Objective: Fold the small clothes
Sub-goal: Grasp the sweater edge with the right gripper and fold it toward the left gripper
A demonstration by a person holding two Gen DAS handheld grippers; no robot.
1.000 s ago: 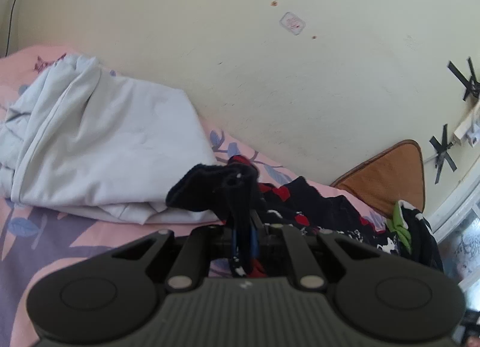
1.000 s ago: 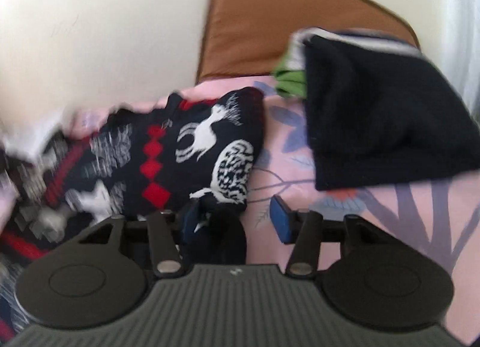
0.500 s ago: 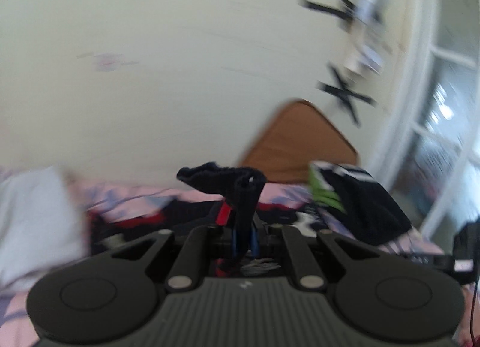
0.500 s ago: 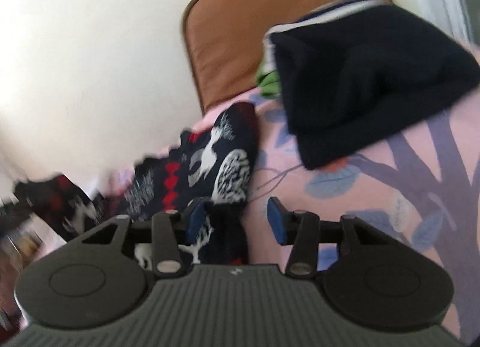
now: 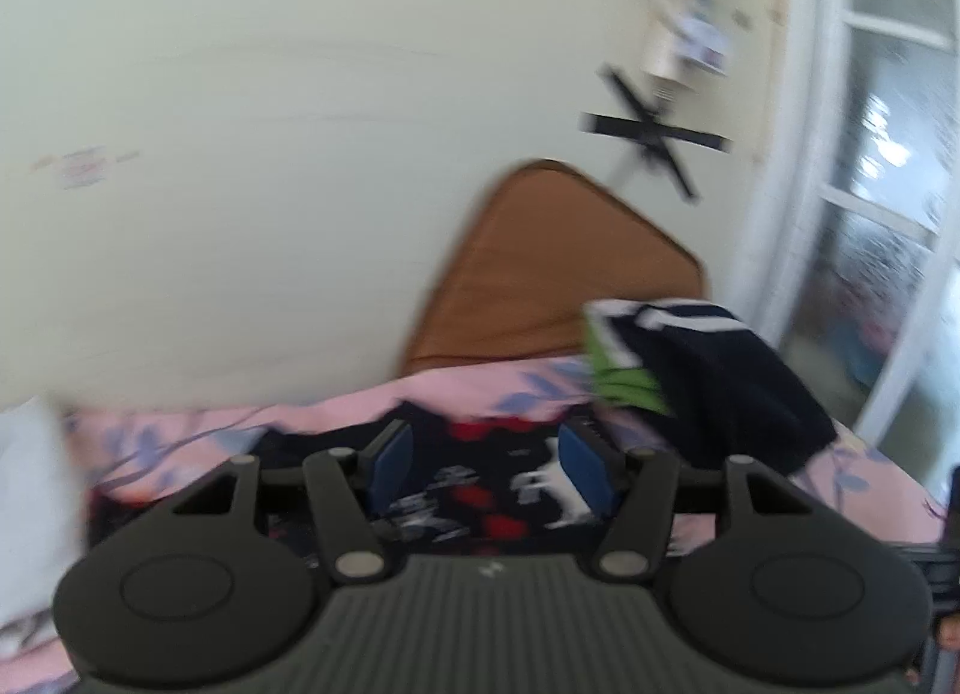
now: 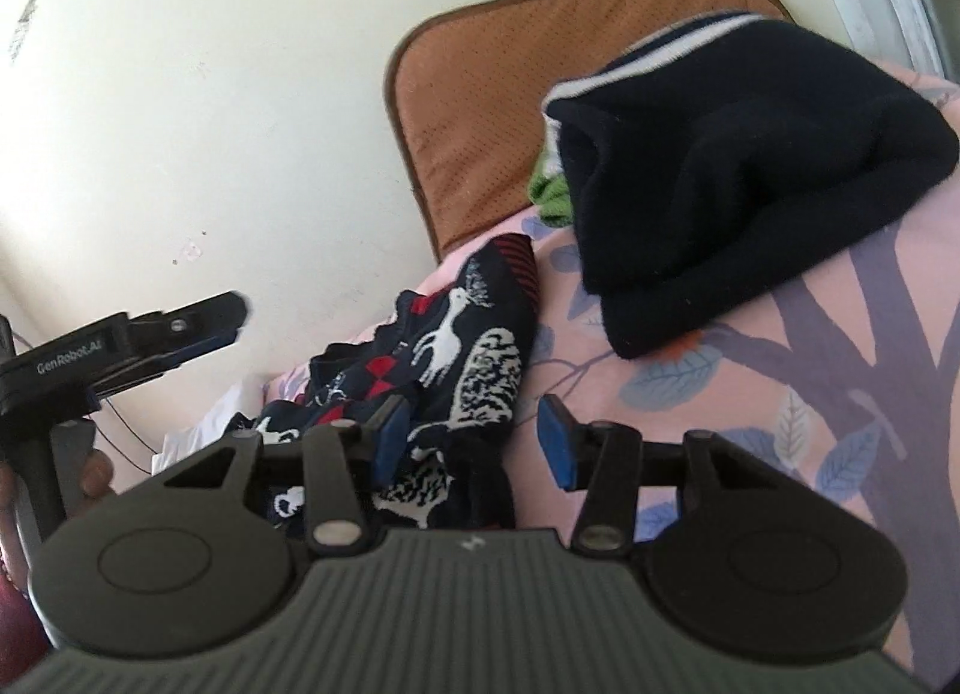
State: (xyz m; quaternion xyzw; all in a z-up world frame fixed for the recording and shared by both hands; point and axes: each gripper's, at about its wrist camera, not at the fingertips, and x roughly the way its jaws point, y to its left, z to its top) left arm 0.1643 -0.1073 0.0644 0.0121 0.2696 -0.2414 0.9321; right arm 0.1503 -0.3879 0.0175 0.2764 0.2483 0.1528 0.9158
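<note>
Item: patterned sock (image 6: pixel 462 358), on the bed (image 6: pixel 780 394), long axis running from my right claw (image 6: pixel 474 436) toward the wall, toe farthest. Right claw released. Left claw (image 5: pixel 489 469) just opened, empty.

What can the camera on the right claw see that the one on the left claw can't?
Only the right view shows the left claw from the side, with the hand that carries it. Only the left view shows the window and a white cloth at its edge. Both show the reindeer-patterned garment, the folded dark garment, the brown cushion against the wall and the pink leaf-print sheet.
</note>
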